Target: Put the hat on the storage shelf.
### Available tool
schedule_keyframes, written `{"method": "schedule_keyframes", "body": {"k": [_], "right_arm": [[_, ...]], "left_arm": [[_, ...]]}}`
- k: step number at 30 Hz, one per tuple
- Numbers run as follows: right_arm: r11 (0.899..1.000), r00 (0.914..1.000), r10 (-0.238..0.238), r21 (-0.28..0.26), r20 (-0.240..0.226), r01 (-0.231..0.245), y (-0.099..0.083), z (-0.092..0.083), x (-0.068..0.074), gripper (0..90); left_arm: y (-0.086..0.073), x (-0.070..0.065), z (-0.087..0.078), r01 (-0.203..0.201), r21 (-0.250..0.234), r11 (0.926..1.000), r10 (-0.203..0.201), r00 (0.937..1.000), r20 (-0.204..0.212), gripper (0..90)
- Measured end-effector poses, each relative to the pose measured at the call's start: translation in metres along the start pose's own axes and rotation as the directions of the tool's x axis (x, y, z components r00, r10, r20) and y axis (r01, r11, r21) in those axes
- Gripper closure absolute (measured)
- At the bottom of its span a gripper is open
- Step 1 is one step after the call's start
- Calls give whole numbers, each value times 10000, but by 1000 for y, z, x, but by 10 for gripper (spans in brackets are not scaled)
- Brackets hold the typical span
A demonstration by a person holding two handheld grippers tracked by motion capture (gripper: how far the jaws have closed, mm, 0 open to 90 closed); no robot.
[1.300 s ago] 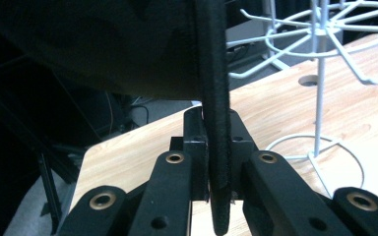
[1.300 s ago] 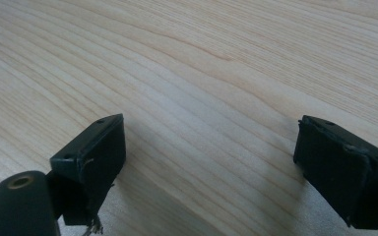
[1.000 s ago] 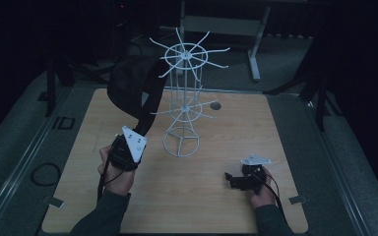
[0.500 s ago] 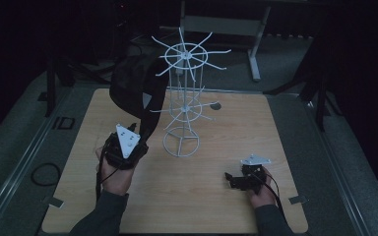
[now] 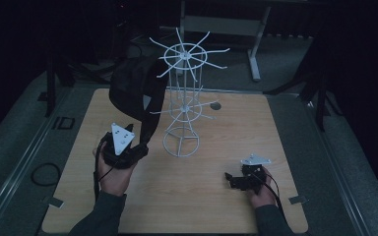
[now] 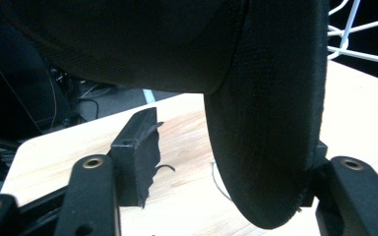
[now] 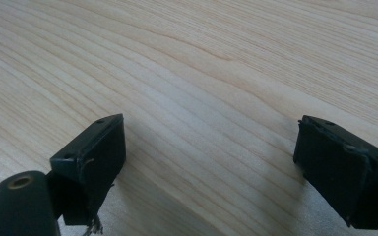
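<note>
Much of the scene is sitting in darkness. In the high view the black bag [image 5: 130, 91] is blending into the dark floor behind the table [image 5: 295, 147], so its upper outline is hard to trace, and which prong of the white wire rack [image 5: 184, 105] is carrying it cannot be told. In the left gripper view the bag [image 6: 256, 98] is running off the top edge, blocking most of the rack, of which a few white wires [image 6: 354, 44] are peeking in at 1 o'clock.

Compared with a second ago, the left gripper [image 5: 123, 150] is sitting slightly nearer the person and lower on the table, while the rack is tilting less. Its jaws have just been opening, and now they are standing wide, with the bag's strap [image 6: 268, 167] hanging between them; it is lying against the right-hand jaw, well clear of the left-hand one, so nothing is being clamped.

The bag is hanging at 12 o'clock from the left gripper, on the rack's 9 o'clock side, its strap [image 5: 150, 123] trailing down to the gripper.

The right gripper [image 5: 241, 179] is resting at the table's 5 o'clock area, well apart from bag and rack. Its jaws are spread wide over bare wood [image 7: 202, 73], holding nothing.
</note>
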State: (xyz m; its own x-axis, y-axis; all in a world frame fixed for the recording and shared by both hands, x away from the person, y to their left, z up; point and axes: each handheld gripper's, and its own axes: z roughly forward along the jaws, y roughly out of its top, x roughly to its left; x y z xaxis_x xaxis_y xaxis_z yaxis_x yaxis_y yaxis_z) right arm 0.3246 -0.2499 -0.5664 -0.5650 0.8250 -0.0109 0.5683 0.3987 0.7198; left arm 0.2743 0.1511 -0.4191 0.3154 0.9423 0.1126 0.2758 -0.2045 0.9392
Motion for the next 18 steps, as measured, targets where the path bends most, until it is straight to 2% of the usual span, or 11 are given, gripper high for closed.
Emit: {"method": "schedule_keyframes", "body": {"k": [8,18], "right_arm": [[10000,10000,0,1,5,0,0,0,0,123],[10000,10000,-2,-9,10,2,0,0,0,122]], "left_arm": [[-3,3,-1,238,33,9997,-239,9993,290,363],[-8,6,-2,635,67,9980,-638,9948,797,334]]}}
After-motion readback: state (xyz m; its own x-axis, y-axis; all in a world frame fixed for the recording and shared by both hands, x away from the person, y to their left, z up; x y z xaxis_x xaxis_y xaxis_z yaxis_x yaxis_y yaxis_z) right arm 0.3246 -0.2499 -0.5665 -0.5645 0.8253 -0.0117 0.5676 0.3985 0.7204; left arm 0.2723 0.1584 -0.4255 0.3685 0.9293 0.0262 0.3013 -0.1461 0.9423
